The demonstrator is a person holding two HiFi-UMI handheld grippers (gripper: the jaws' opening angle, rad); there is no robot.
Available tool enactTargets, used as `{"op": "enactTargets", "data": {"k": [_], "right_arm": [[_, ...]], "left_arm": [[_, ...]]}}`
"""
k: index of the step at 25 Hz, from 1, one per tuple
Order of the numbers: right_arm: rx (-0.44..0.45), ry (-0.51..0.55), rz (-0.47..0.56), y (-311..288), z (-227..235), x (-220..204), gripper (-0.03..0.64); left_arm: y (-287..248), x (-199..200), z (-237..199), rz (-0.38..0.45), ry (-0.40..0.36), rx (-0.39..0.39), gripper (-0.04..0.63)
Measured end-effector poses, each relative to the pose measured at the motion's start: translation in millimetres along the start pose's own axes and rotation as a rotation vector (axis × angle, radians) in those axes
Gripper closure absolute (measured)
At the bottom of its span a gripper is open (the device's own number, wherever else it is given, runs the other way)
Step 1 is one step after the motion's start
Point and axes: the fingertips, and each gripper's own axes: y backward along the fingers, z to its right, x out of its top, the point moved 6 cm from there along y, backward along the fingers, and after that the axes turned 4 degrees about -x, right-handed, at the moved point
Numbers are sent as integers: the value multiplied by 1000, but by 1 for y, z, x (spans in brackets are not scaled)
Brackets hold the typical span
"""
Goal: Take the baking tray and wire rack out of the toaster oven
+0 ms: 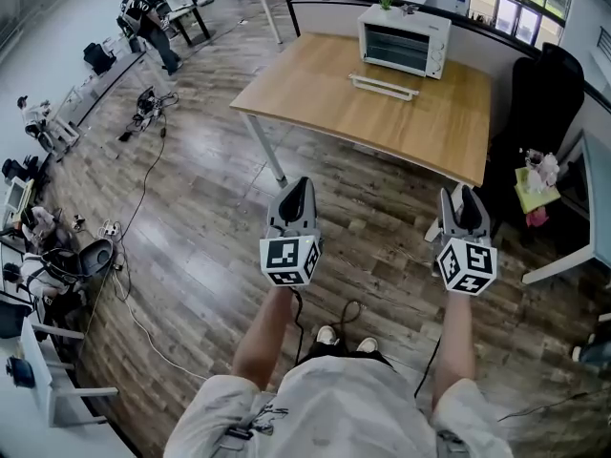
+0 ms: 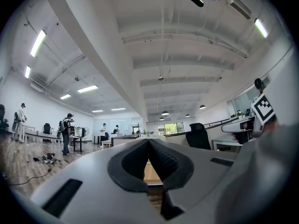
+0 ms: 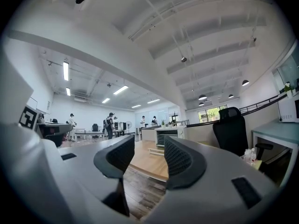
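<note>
A white toaster oven (image 1: 404,38) stands at the far side of a wooden table (image 1: 315,103), well ahead of both grippers. A white flat piece (image 1: 384,86) lies on the table just in front of it. The oven's dark front hides any tray or rack inside. My left gripper (image 1: 298,187) hangs over the floor short of the table, its jaws shut with nothing in them (image 2: 149,141). My right gripper (image 1: 465,194) is level with it to the right, jaws open and empty (image 3: 149,146). The right gripper view shows the oven (image 3: 169,135) far beyond its jaws.
A black office chair (image 1: 544,93) stands at the table's right end, with a low stand holding small items (image 1: 537,184) beside it. Cables (image 1: 143,113) trail over the wood floor at left. People stand at desks far left (image 1: 151,17).
</note>
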Motion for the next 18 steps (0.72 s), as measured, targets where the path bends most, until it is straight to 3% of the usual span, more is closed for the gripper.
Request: {"op": "enactTargets", "data": {"k": [9, 18], "right_arm": [[6, -17, -21, 2, 32, -16, 403], [20, -10, -45, -28, 32, -25, 403]], "left_arm": [[-4, -11, 25, -27, -9, 22, 580], [-24, -22, 9, -30, -9, 40, 580]]}}
